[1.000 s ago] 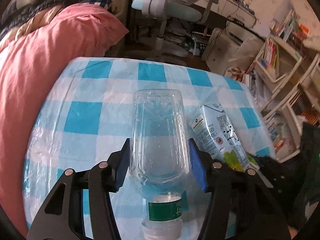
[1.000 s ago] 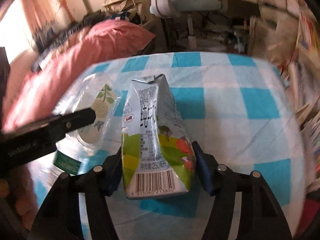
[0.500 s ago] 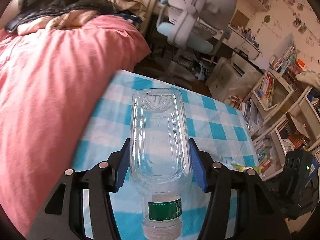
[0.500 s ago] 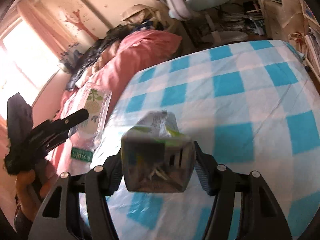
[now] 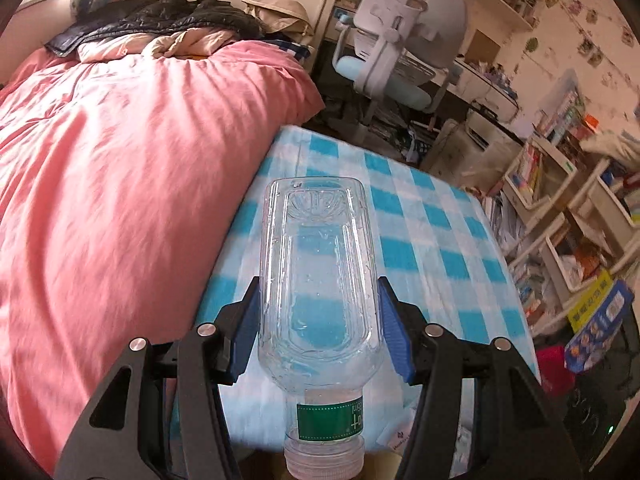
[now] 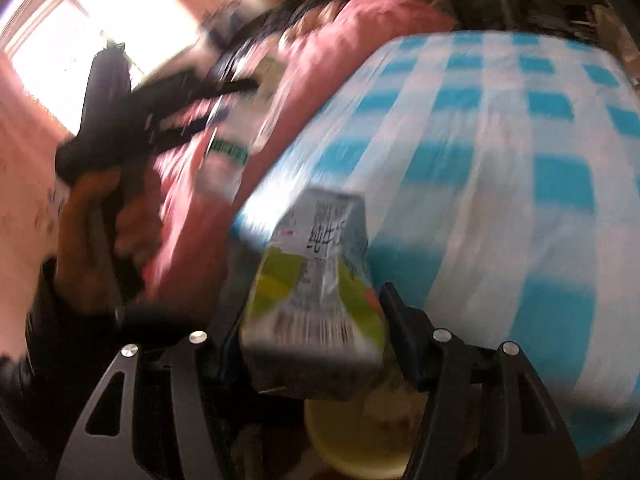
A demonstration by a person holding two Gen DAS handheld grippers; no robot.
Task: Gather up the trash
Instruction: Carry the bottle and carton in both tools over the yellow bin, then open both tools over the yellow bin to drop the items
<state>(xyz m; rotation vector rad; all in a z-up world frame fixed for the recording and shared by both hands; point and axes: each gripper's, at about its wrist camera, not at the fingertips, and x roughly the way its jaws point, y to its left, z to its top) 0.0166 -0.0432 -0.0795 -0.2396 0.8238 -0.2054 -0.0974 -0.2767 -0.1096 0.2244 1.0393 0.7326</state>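
My left gripper (image 5: 318, 326) is shut on a clear plastic bottle (image 5: 316, 276) with a green neck label, its cap toward the camera, held above the near edge of the blue-checked table (image 5: 432, 232). In the right wrist view my right gripper (image 6: 312, 332) is shut on a crumpled green and white milk carton (image 6: 316, 292), barcode end toward the camera, lifted off the checked table (image 6: 500, 184). That blurred view also shows the left gripper (image 6: 168, 112) with the bottle (image 6: 236, 132) at the left, held by a hand (image 6: 84, 232).
A pink quilt (image 5: 120, 176) on a bed lies left of the table. A pale office chair (image 5: 400, 40) and desk stand behind it, cluttered shelves (image 5: 560, 200) to the right. A yellowish round container (image 6: 360, 436) shows below the carton.
Both grippers have lifted their items off the table and swung back and leftward. The table has receded, the bed fills more of the left view, and the carton has tipped in the right view.
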